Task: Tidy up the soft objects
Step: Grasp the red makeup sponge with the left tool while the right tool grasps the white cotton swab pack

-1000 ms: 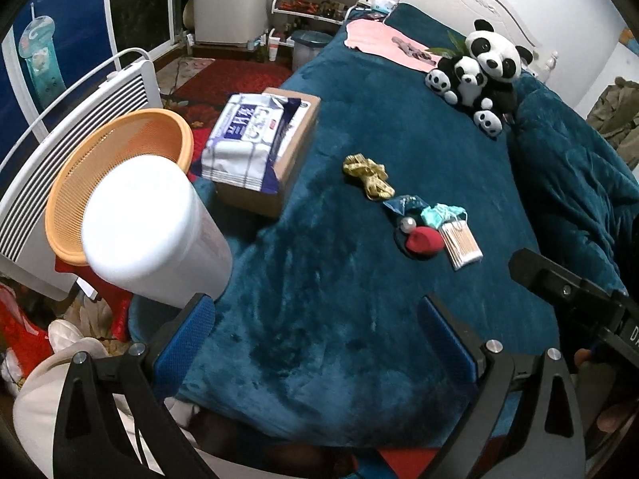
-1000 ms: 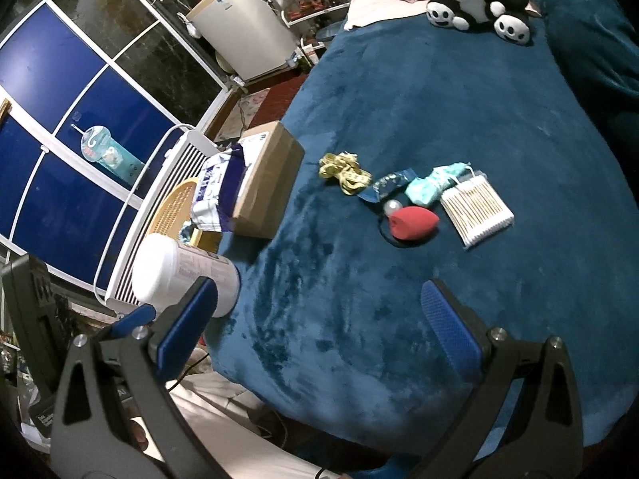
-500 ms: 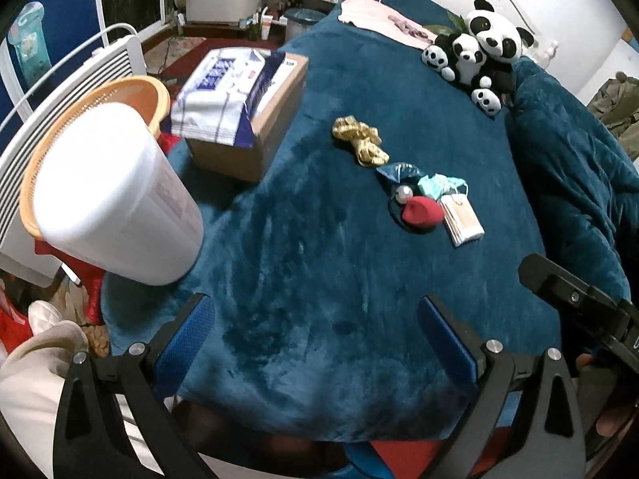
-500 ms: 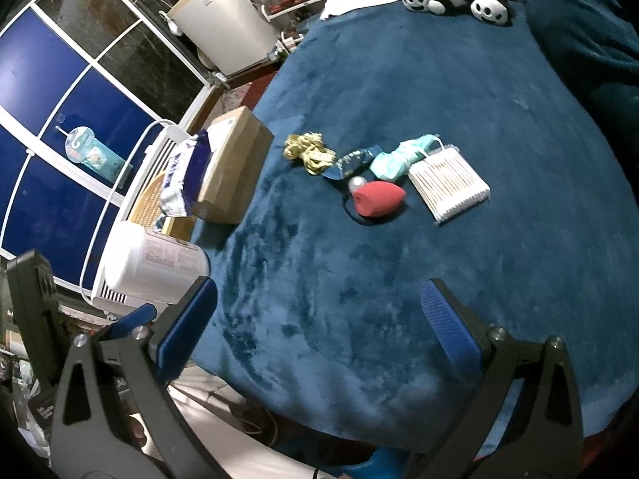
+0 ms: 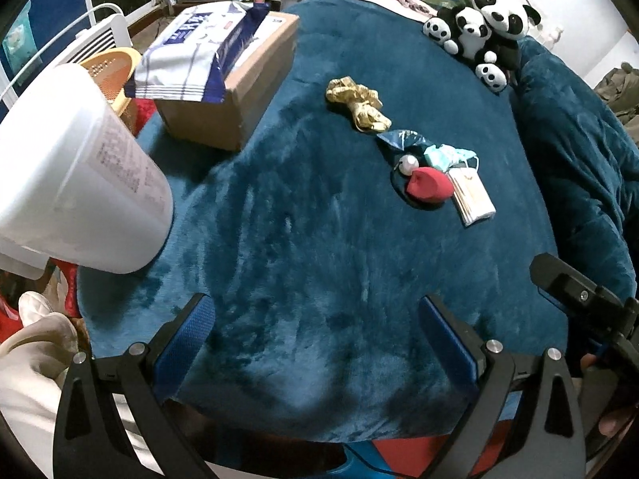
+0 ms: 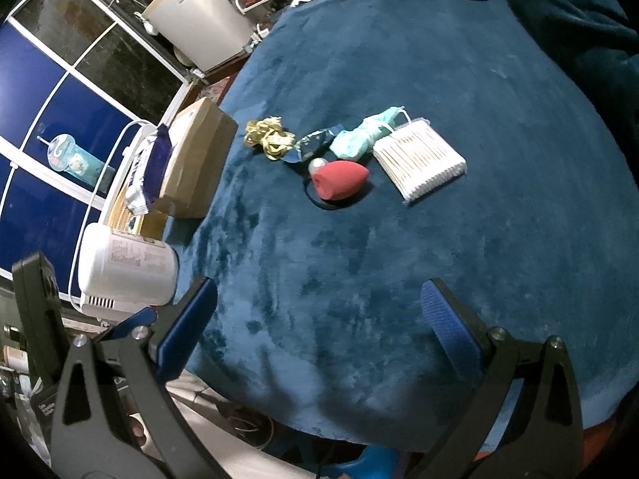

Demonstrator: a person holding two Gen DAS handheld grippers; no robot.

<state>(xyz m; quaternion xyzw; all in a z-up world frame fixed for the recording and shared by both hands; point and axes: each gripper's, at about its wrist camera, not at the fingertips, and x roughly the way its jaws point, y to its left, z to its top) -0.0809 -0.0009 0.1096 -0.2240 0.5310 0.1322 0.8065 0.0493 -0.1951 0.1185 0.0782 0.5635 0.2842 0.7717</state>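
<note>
Both the left tongs (image 5: 315, 329) and right tongs (image 6: 319, 315) are hovering spread and empty over the bed (image 6: 459, 60), well short of the red sponge (image 6: 339, 179) lying mid-blanket; reaching in risks snagging the hair tie (image 6: 315, 199) beneath it.

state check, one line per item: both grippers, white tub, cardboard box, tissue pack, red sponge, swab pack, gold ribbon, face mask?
left gripper: open, empty
right gripper: open, empty
white tub: lying tilted at the blanket's edge
cardboard box: closed, flat on the blanket
tissue pack: on top of the box
red sponge: loose on the blanket
swab pack: lying flat
gold ribbon: bunched
face mask: crumpled
</note>
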